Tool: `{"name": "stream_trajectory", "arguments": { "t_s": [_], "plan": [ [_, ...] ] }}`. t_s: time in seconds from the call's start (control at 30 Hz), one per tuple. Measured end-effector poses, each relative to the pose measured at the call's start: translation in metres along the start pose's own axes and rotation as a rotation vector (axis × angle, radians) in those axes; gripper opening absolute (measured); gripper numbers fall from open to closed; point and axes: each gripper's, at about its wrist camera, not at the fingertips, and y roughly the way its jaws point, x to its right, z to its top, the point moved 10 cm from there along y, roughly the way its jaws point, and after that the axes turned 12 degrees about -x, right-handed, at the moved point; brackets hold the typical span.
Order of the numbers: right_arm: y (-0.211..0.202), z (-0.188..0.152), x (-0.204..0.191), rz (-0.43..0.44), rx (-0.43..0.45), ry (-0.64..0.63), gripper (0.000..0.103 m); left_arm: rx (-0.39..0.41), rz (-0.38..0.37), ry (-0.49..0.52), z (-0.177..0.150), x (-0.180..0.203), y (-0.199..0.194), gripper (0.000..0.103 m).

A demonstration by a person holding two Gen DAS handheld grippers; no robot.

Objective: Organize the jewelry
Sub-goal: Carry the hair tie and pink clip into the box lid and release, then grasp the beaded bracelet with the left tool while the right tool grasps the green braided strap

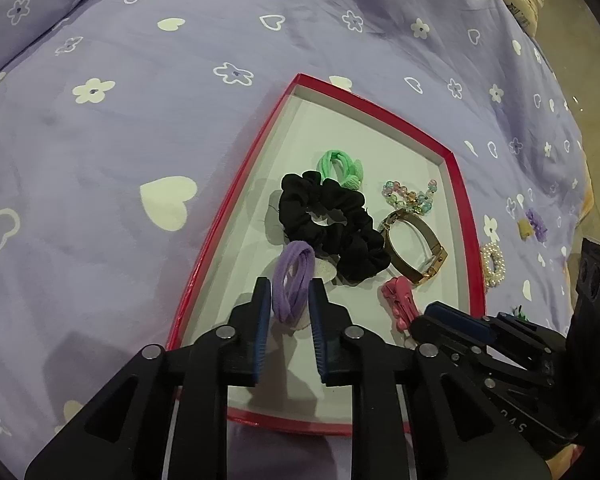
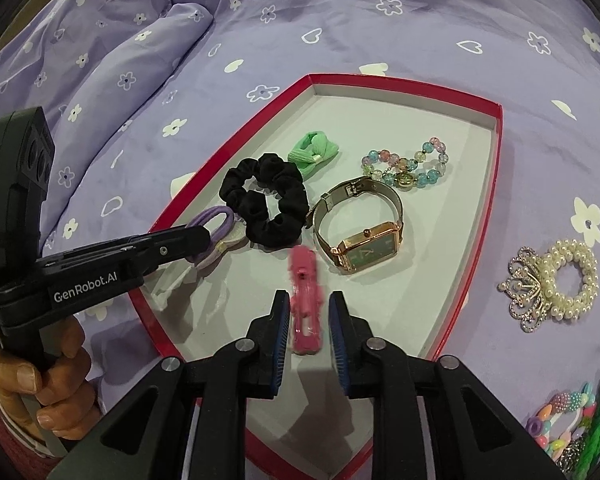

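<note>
- Red cardboard walls frame the shallow tray [image 2: 496,168], which lies on a bed under a lilac sheet [image 1: 140,120] printed with white hearts and flowers.
- Inside the tray lie a black scrunchie [image 2: 266,200], a green hair tie [image 2: 312,154], a pastel bead bracelet [image 2: 406,164] and a gold watch [image 2: 364,240], close together; the scrunchie touches the watch strap.
- The left hand-held gripper [image 1: 290,300] points down into the tray's near left corner, jaws slightly apart, with a purple hair tie [image 1: 294,280] standing between them; the pads do not seem to press it.
- The right hand-held gripper [image 2: 309,308] has its jaws a little apart around a pink hair clip [image 2: 305,304], which looks blurred; gaps show on both sides.
- Outside the tray, to its right, lie a pearl bracelet with a small crown [image 2: 556,284] and, at the frame's lower corner, a heap of bright beads [image 2: 568,424].
- A hand [image 2: 40,384] grips the left tool's handle.
</note>
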Motion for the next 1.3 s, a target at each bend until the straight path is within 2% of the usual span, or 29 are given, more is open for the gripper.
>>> {"name": "stream_trajectory", "arguments": {
  "t_s": [0.1,0.17,0.4,0.53,0.93,1.3],
  "plan": [
    [-0.005,-0.001,0.0,0.007,0.009,0.005,0.024,0.006,-0.001,0.002,-0.002,0.001,-0.005,0.018],
    [-0.012,-0.002,0.0,0.019,0.022,0.01,0.028,0.009,0.002,0.003,-0.002,0.002,-0.008,0.023],
    [-0.053,-0.011,0.01,0.049,0.106,0.052,0.029,0.04,-0.015,0.022,-0.006,0.015,-0.026,0.023],
    [-0.078,-0.024,0.028,0.045,0.153,0.096,0.034,0.053,-0.03,0.053,-0.011,0.032,-0.036,0.023],
    [-0.126,-0.07,0.094,-0.003,0.232,0.247,0.035,0.072,-0.07,0.159,-0.026,0.091,-0.055,0.027],
    [-0.154,-0.117,0.144,-0.048,0.272,0.357,0.036,0.043,-0.076,0.231,-0.039,0.129,-0.046,0.027]
  ]
}}
